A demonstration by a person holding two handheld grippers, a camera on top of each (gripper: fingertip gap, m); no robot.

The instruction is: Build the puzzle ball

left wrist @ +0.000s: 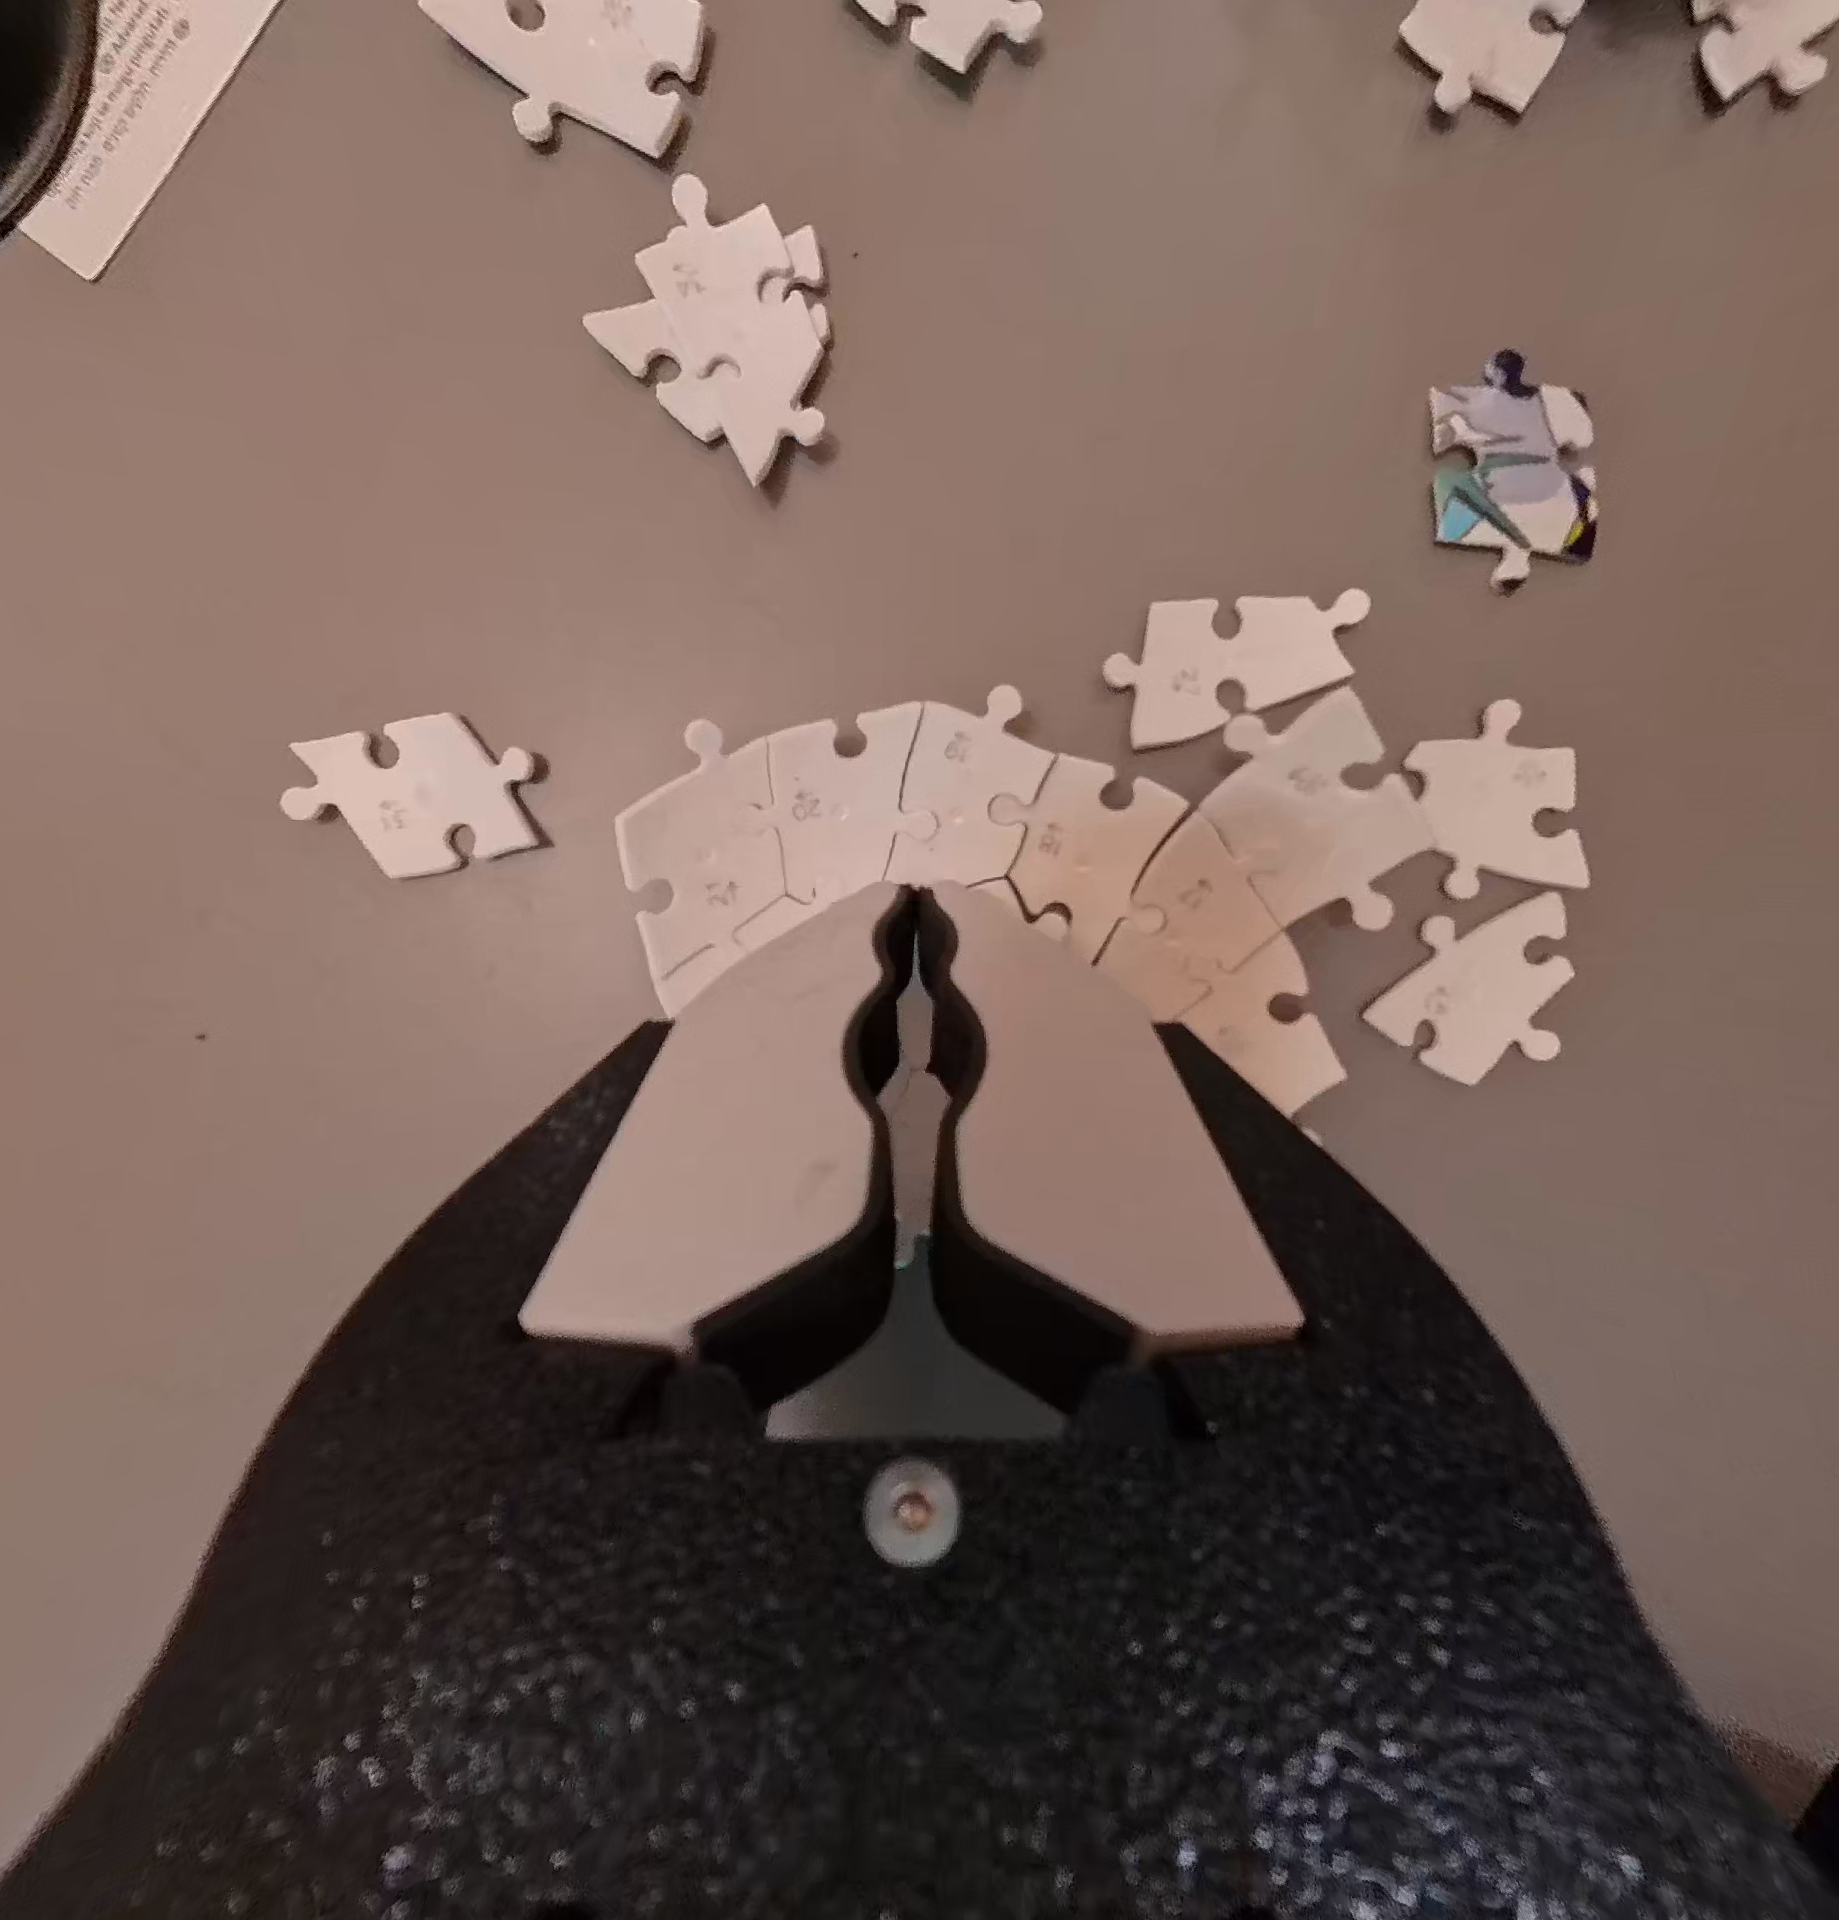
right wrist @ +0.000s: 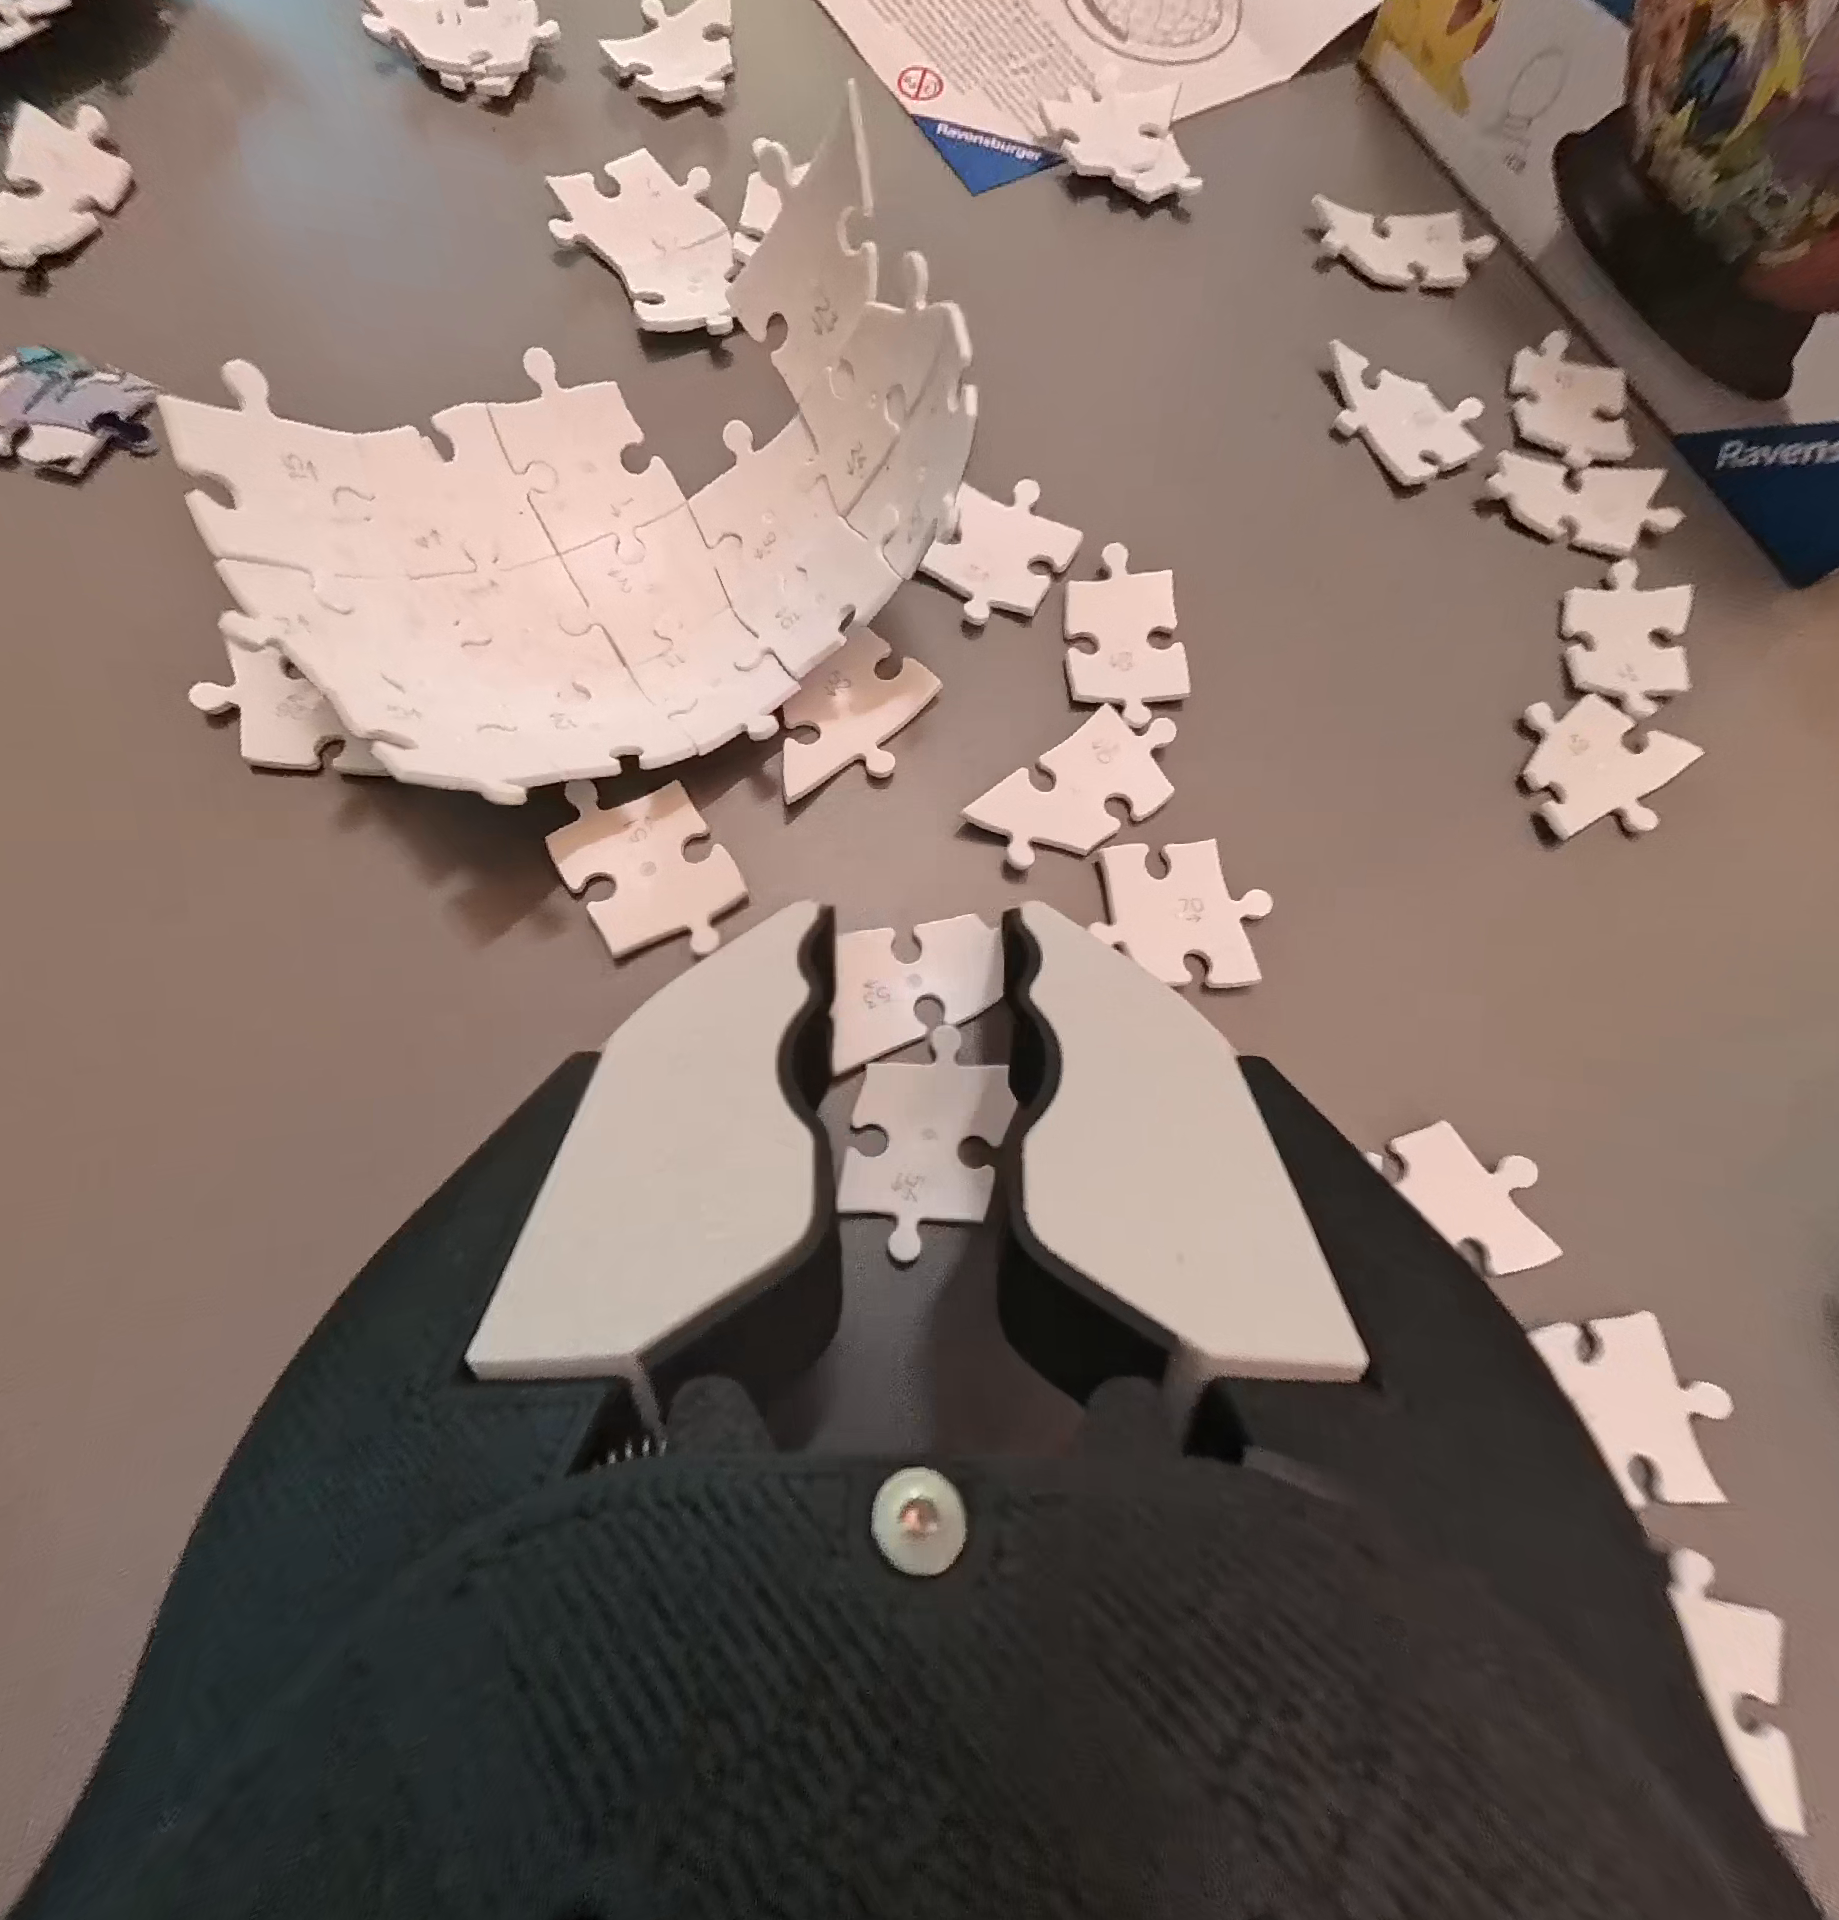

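- Our left gripper (left wrist: 917,902) has its fingers (left wrist: 728,1132) clenched, the tips pinching the near edge of the curved puzzle shell (left wrist: 956,821) on the grey counter (left wrist: 271,582).
- In the right wrist view the same puzzle shell (right wrist: 541,582) lies as a white bowl of joined pieces at 11 o'clock from our right gripper (right wrist: 915,940), its far end curling upward.
- The right fingers (right wrist: 1154,1143) are released and spread; a loose white piece (right wrist: 925,1148) lies between them, a second piece (right wrist: 910,987) just beyond it toward 12 o'clock.
- We cannot tell whether the fingers touch either piece.
- Scattered white pieces (right wrist: 1091,779) lie from 1 to 4 o'clock.
- One printed piece (left wrist: 1512,468) lies face up at 1 o'clock in the left view.
- The instruction sheet (right wrist: 998,62) sits at 12 o'clock, the puzzle box (right wrist: 1580,239) at 2 o'clock.
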